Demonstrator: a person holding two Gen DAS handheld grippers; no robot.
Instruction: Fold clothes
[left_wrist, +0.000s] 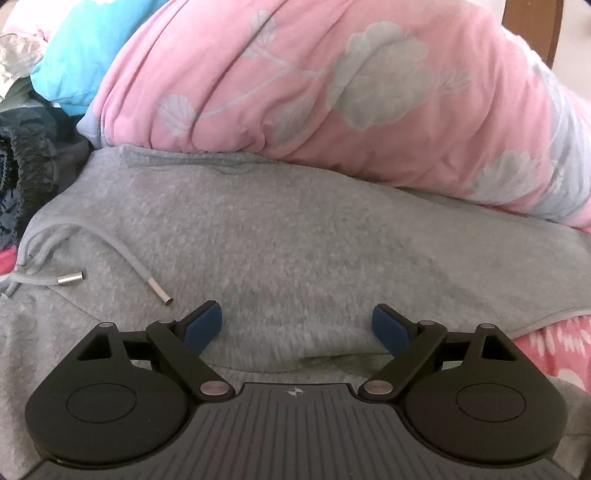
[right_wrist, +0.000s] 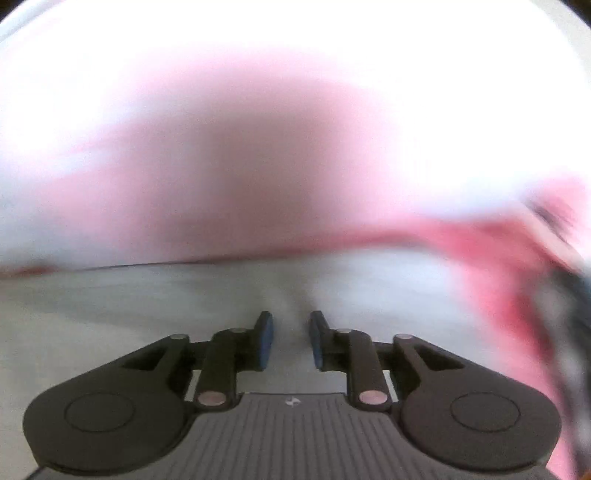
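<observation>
A grey hoodie lies spread flat in the left wrist view, its drawstrings with metal tips at the left. My left gripper hovers just over the hoodie's near part, open wide, with nothing between its blue pads. The right wrist view is smeared by fast motion. There my right gripper has its jaws narrowed to a small gap, and creases of grey cloth run into that gap, so it looks shut on a fold of the hoodie.
A bulky pink quilt with grey flowers lies right behind the hoodie. A blue pillow and dark clothes sit at the far left. Pink patterned bedding shows at the right, and blurred pink cloth in the right wrist view.
</observation>
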